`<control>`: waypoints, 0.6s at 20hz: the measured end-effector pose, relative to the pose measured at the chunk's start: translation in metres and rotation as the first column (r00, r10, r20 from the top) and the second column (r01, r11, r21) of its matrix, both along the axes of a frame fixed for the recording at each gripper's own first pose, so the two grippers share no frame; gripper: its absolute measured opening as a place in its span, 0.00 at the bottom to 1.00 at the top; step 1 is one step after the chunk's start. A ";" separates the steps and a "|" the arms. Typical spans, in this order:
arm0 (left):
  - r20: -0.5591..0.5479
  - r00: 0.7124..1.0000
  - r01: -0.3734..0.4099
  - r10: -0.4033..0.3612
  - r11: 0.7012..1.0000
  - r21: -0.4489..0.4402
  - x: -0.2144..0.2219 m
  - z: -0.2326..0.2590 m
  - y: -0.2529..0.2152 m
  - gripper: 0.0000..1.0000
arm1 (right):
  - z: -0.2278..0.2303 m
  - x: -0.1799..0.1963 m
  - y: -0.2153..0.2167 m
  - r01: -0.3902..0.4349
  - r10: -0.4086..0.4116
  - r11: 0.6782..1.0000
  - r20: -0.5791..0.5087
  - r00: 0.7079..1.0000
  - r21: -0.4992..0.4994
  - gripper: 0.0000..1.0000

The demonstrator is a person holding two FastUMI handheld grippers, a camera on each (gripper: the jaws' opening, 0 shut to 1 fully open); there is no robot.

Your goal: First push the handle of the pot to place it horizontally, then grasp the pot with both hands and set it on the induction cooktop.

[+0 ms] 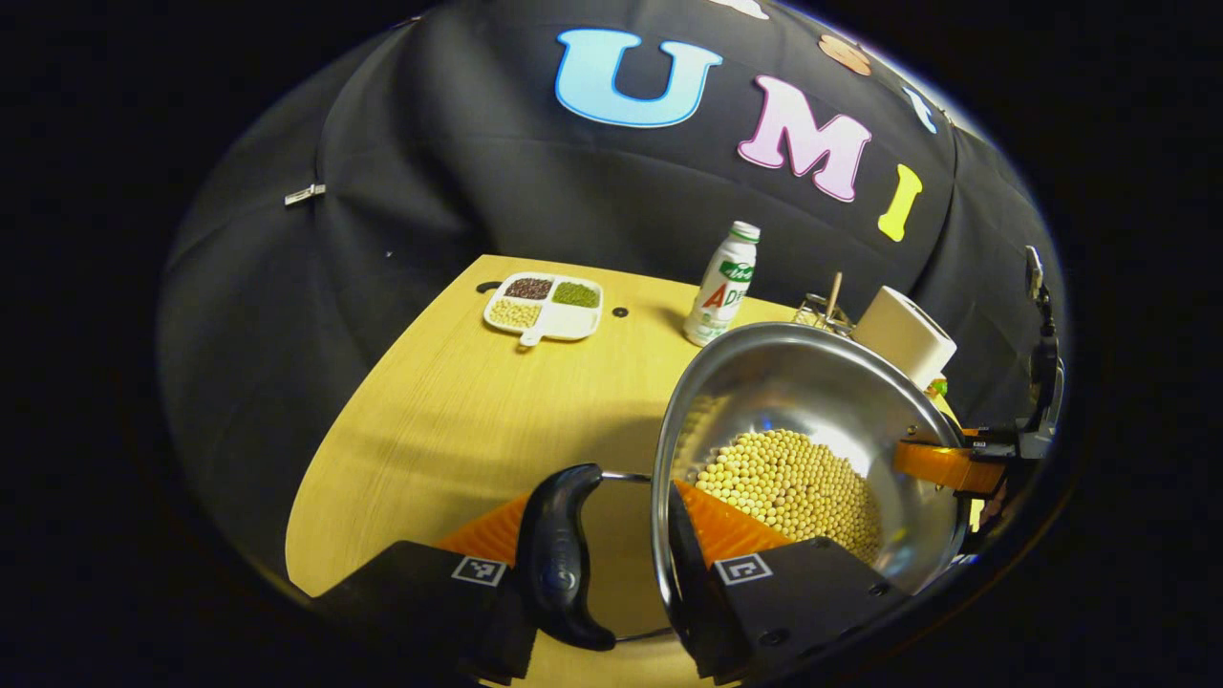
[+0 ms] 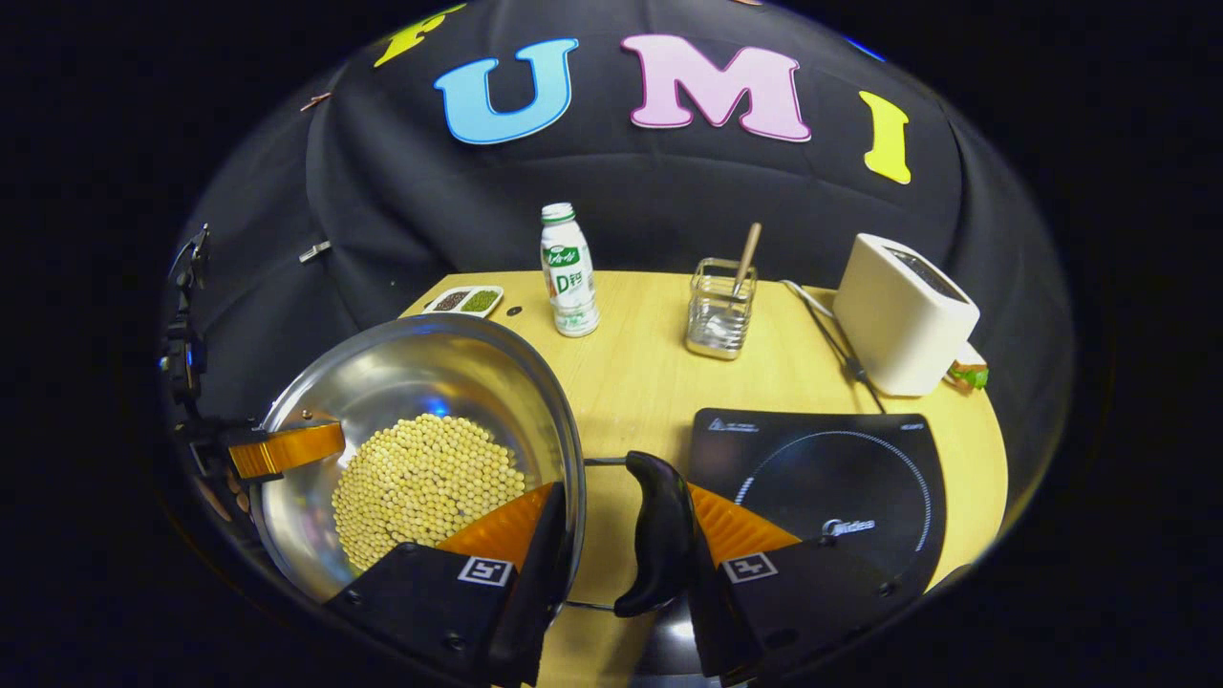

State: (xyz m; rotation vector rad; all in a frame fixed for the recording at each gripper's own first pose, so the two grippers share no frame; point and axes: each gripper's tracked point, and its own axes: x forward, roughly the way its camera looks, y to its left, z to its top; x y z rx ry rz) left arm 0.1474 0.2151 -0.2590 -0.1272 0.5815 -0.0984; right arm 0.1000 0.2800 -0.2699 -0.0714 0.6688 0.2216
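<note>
Each gripper, left (image 1: 611,573) and right (image 2: 621,564), straddles a black loop handle and the rim of the shiny steel pot of yellow beans (image 2: 420,449), fingers clamped for a level two-handed carry, just beside the black induction cooktop (image 2: 822,478).

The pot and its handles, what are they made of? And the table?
The pot looks like polished steel: its silvery wall mirrors the yellow beans inside. Its black handles look like smooth, glossy plastic, though rubber is possible, on thin wire loops. The table shows pale wood grain; real wood or printed laminate, I cannot tell.
</note>
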 end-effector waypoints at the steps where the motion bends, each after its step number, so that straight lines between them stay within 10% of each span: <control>1: 0.001 1.000 -0.001 0.001 1.000 -0.001 -0.002 0.006 -0.011 0.64 | 0.006 -0.001 -0.011 0.001 -0.001 1.000 0.002 1.000 0.003 0.64; 12: 0.028 0.999 0.038 -0.038 0.999 -0.010 -0.006 0.033 -0.160 0.64 | 0.049 0.001 -0.156 0.046 -0.047 0.999 0.046 0.998 0.011 0.64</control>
